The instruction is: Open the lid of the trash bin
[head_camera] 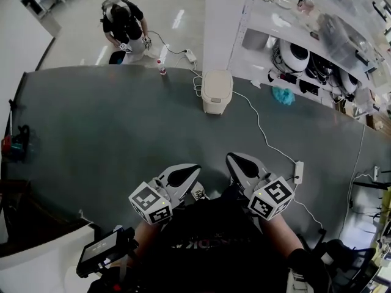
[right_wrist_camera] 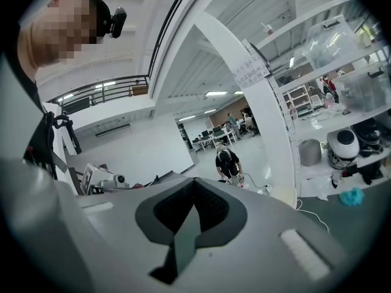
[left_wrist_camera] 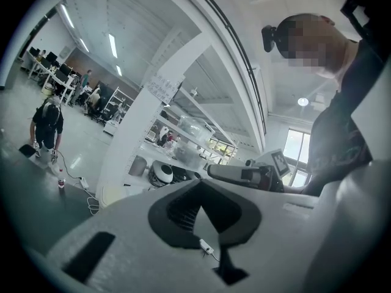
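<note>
Jaws pressed together, empty, on left hand-held gripper [head_camera: 183, 174] and right hand-held gripper [head_camera: 242, 163].

We could read no whole word anywhere. The cube [head_camera: 151, 203] on the left gripper [head_camera: 183, 176] and the cube [head_camera: 270, 198] on the right gripper [head_camera: 243, 163] bore only black-and-white square patterns, no letters or numbers. Across the person's black shirt [head_camera: 232, 227] ran a line of dark print [head_camera: 201, 244], too faint for us to make out. Sheets of paper [right_wrist_camera: 250, 72] on the white pillar [right_wrist_camera: 272, 139] carried lines of small writing, too small to read in either gripper view. The dark device [head_camera: 104, 249] at the lower left of the head view showed one bright line on its screen, and we could not read that either.
</note>
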### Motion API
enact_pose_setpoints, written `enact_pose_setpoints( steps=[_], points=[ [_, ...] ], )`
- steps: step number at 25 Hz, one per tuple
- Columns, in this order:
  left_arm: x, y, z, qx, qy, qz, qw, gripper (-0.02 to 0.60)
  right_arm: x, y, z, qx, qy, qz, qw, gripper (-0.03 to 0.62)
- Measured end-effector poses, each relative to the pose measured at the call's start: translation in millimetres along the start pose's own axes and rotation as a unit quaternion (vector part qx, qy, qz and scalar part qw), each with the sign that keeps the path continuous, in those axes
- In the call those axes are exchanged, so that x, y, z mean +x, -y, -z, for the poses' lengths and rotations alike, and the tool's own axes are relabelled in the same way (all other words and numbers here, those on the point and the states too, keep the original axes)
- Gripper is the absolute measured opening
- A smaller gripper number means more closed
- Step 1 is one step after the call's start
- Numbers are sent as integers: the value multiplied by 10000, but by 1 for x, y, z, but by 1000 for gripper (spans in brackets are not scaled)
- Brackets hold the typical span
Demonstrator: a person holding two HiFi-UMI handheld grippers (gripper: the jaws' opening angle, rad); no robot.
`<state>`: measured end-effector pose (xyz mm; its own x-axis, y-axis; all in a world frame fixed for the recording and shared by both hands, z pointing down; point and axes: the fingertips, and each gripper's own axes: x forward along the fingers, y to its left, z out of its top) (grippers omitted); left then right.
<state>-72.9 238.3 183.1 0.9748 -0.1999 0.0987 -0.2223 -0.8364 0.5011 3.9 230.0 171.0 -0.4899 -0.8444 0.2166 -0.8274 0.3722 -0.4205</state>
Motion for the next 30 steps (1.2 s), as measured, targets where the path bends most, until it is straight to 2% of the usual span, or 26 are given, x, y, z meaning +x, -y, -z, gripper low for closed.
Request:
enact_pose_setpoints(
  steps=[4, 11, 21, 26, 30],
  points=[
    [0, -6, -3, -92, 30, -71, 9999, 1, 5, 9, -10, -68, 44, 46, 10000, 8],
    [16, -25, -7, -146, 18, -262, 9995, 0, 22, 58, -23, -183, -32, 194, 9996, 9],
    [61, -83, -36, -388, 43, -703, 9968, 1, 98, 141, -64, -350, -297, -11, 9989, 9],
    [91, -112, -45, -410, -43, -770, 9962, 2, 135, 189, -67, -705, -530, 77, 9961, 9],
    [113, -133, -43, -497, -176, -782, 9955, 2, 165, 229, -51, -1177, -873, 213, 9890, 9]
  ],
)
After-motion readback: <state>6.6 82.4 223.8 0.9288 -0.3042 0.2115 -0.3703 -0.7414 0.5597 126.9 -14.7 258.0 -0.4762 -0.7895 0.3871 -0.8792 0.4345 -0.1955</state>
